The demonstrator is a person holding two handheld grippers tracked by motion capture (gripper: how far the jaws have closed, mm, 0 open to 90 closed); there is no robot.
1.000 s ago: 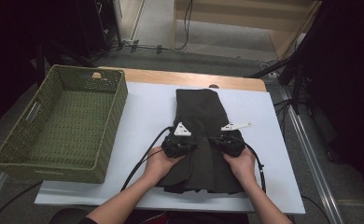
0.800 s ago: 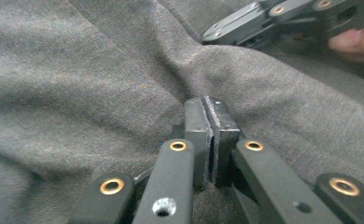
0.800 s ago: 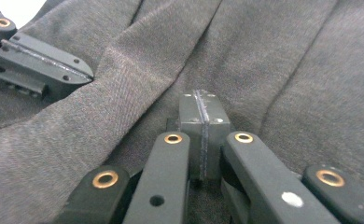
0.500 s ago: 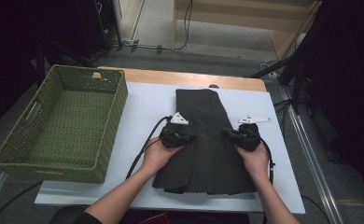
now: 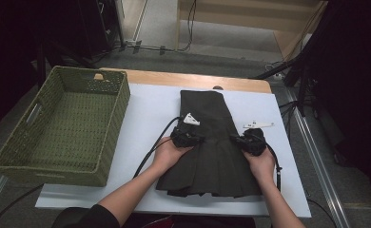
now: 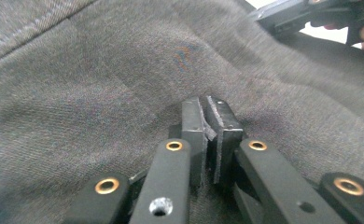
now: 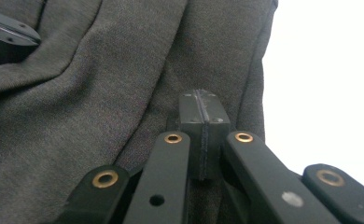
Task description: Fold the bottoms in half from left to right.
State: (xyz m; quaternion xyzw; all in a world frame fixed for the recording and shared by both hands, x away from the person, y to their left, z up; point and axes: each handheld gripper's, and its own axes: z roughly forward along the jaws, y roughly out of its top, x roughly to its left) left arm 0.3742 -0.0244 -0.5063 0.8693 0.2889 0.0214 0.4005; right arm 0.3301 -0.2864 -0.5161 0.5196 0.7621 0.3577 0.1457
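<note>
The dark skirt (image 5: 211, 142) lies lengthwise, apparently waistband far, hem toward the person.

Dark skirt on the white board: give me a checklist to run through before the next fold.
1. Dark skirt lies wholly on the white board: ok.
2. Left tongs shut, resting on the cloth at the skirt's left side: ok.
3. Right tongs shut, near the skirt's right edge: ok.
4. Cloth pinched between either pair of jaws: cannot tell; both look closed on themselves.
5. Skirt smooth: not ok, a crease runs across the cloth in the right gripper view.
6. Green basket has room and stands apart from the skirt: ok.
</note>
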